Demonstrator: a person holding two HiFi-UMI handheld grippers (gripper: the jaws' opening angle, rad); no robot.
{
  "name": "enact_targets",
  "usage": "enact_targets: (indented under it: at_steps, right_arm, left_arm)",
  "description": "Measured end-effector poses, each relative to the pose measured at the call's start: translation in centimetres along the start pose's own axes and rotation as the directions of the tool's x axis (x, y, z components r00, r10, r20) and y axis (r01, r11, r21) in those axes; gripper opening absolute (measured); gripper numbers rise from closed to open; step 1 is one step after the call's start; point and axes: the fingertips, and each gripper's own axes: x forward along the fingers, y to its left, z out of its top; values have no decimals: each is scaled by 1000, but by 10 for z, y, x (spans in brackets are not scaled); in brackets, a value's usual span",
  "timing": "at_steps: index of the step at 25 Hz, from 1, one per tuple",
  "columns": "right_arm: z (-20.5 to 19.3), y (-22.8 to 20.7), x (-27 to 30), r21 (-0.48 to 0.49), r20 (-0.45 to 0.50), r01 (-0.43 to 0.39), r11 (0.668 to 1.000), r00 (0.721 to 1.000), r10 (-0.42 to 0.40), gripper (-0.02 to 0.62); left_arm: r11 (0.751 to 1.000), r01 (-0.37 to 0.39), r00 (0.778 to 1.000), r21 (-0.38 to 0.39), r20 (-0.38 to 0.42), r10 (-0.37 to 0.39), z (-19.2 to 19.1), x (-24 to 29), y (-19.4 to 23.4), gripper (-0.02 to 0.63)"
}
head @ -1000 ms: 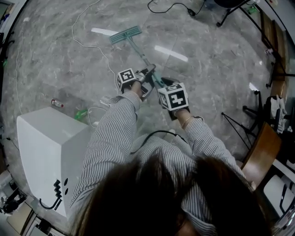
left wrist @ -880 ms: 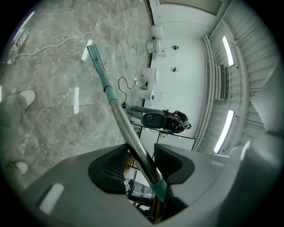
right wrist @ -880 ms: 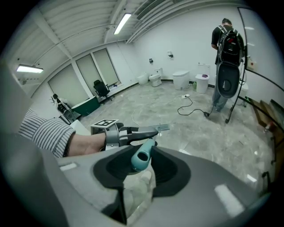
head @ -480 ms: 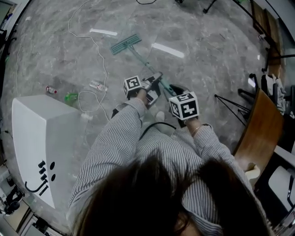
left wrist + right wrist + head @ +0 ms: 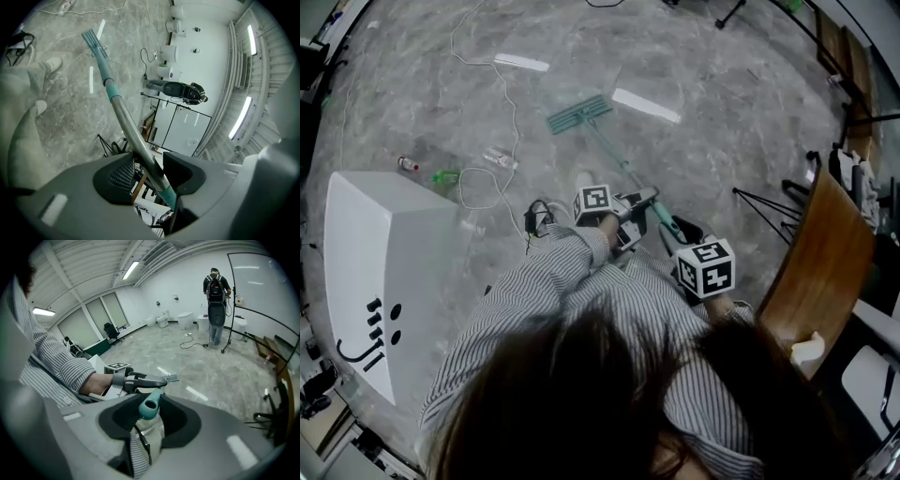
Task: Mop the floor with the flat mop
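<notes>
- One teal flat mop [image 5: 612,153] with a metal pole is in use. Its mop head [image 5: 579,114] lies flat on the floor, ahead of the person.
- The left gripper [image 5: 152,173] has its jaws pinched on the metal pole [image 5: 123,117]. The pole crosses diagonally between the pads, just above a teal section.
- The right gripper [image 5: 151,416] has its jaws set wide and closed around the teal handle end [image 5: 150,405], whose hollow tip stands proud of them. This gripper sits nearer the person than the left one.
- The surface is a grey marbled stone floor [image 5: 722,122] with a glossy finish. Two bright light reflections [image 5: 645,105] lie near the mop head.
- The room is a large white-walled hall with ceiling strip lights [image 5: 131,269]. One person with a backpack [image 5: 215,291] stands at the far end.
- One white box-shaped unit [image 5: 384,253] with black markings stands to the left of the person.
- One white cable [image 5: 508,112] trails across the floor beside the mop head.
- Three small items lie near the unit: a red-capped bottle [image 5: 408,164], a green object [image 5: 442,175] and a clear packet [image 5: 497,157].
- One brown wooden panel [image 5: 825,253] and one black tripod [image 5: 769,202] stand to the right.
- There are two grippers, each carrying one marker cube.
</notes>
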Motion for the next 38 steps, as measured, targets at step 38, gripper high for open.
enact_targets:
  at_steps: [38]
  right_arm:
    - [5, 8, -3, -152, -118, -38, 988, 993, 20, 127]
  left_arm:
    - [997, -36, 976, 69, -212, 50, -6, 0, -5, 218]
